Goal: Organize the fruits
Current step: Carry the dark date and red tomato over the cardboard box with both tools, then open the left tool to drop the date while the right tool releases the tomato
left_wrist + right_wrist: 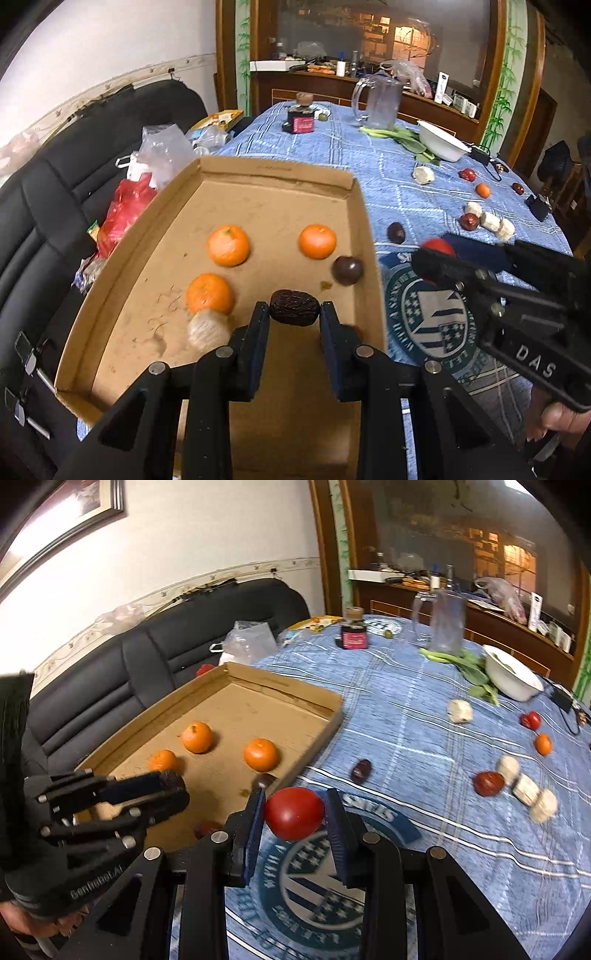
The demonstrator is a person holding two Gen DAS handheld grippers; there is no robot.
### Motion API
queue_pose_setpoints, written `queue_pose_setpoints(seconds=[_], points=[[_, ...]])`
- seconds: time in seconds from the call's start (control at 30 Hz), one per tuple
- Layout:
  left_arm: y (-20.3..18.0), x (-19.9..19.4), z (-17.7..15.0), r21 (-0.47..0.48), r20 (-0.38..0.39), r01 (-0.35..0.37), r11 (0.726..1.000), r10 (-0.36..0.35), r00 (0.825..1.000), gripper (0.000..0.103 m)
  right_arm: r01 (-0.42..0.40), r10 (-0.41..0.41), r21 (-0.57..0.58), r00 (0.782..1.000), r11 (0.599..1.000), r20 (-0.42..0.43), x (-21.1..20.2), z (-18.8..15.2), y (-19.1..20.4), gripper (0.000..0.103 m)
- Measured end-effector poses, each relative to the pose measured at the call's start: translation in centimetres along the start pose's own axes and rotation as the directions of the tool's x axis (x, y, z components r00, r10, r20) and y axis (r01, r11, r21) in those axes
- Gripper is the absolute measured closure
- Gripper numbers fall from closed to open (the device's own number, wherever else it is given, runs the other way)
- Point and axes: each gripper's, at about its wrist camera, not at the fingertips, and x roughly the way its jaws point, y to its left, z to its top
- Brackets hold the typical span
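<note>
The wrinkled dark date (293,308) is clamped in the left gripper (294,314) above the near end of the cardboard tray (280,173), which holds three oranges (228,245). The red tomato (294,813) is clamped in the right gripper (295,812) over the blue tablecloth (424,746), just right of the tray.

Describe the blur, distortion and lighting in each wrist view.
Left wrist view: fisheye bends the cardboard tray's edges; the oranges look slightly smeared, while the wrinkled date stays sharp. Right wrist view: dark vignette in the corners, the scattered fruit is motion-blurred, the tomato carries soft glare; warm lamplight glows behind the glass.
</note>
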Motion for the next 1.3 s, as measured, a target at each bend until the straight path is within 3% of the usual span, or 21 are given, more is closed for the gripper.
queue_pose_setpoints(seconds=[0.3,1.13,1.2,1.27,1.3], points=[[1.2,0.6,-1.2,-0.017,-0.033,-0.016,1.000,0.016,0.999,0.076,-0.081,0.080,-0.020,0.996,0.997,-0.037,4.1,1.3,2.2,0.067],[2.6,2.1,-1.2,-0.070,-0.042,-0.031,0.997,0.028,0.999,0.076,-0.106,0.098,-0.080,0.991,0.991,-0.092,8.5,1.3,4.6,0.067],[2.8,2.1,-1.1,-0.081,-0.040,-0.037,0.996,0.034,0.999,0.068,-0.113,0.107,-0.069,0.990,0.991,-0.093,8.5,1.3,4.4,0.066],[3.0,2.1,-1.0,-0.092,-0.032,-0.054,0.994,0.051,0.998,0.030,-0.136,0.131,-0.038,0.986,0.990,-0.102,8.4,1.3,3.9,0.066],[3.2,2.0,-1.0,-0.098,-0.024,-0.060,0.993,0.057,0.998,0.027,-0.141,0.137,-0.024,0.985,0.990,-0.105,8.2,1.3,3.7,0.066]])
